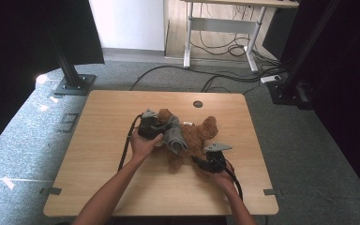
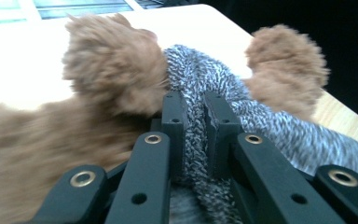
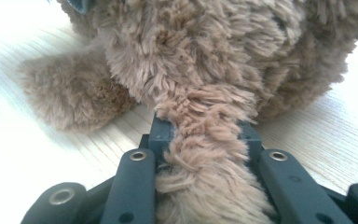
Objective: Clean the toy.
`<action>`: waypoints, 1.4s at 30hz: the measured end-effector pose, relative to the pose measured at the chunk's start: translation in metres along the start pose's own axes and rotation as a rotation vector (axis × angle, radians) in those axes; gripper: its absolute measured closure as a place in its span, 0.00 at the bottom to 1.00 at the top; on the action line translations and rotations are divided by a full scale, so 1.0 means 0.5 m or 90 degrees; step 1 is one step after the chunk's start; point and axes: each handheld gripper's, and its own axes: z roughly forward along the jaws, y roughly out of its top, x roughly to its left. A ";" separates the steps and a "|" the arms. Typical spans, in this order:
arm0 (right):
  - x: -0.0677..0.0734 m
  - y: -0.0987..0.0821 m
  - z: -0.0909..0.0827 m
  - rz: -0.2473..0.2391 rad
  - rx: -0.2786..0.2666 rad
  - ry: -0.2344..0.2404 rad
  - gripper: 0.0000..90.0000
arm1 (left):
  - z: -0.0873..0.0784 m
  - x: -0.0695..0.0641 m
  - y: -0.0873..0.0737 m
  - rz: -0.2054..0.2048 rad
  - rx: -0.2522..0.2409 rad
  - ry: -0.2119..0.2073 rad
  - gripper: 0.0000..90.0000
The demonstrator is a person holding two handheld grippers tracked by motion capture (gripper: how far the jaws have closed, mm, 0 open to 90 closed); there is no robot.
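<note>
- A wooden desk (image 1: 122,187) stands on grey carpet; a brown teddy bear (image 1: 194,136) lies near its middle, slightly toward the far edge.
- The left gripper (image 1: 155,130) pinches the bear's grey knit garment (image 2: 196,140), likely to work it along the body.
- The right gripper (image 1: 205,164) clamps 1 furry limb (image 3: 205,154), anchoring the toy against that pull.

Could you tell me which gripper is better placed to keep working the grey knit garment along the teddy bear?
Left, probably. The left gripper is shut on the grey knit garment, while the right gripper clamps a limb of the teddy bear, steadying it.
</note>
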 end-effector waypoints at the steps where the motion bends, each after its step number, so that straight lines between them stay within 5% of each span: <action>1: 0.000 0.000 0.000 -0.001 0.001 0.000 0.76 | -0.015 0.016 -0.004 -0.011 -0.007 0.001 0.89; 5: 0.002 -0.001 0.000 -0.002 0.001 0.001 0.76 | -0.034 0.036 -0.007 -0.023 -0.019 0.004 0.89; 17: -0.001 -0.002 0.000 0.006 0.000 0.003 0.76 | -0.101 0.119 -0.030 -0.066 -0.049 0.066 0.89; 34: -0.002 -0.004 -0.003 0.007 0.001 0.003 0.76 | -0.113 0.204 -0.103 -0.110 0.026 0.122 0.89; 42: -0.003 -0.005 -0.004 0.010 0.001 0.003 0.76 | -0.122 0.210 -0.117 -0.115 0.027 0.110 0.89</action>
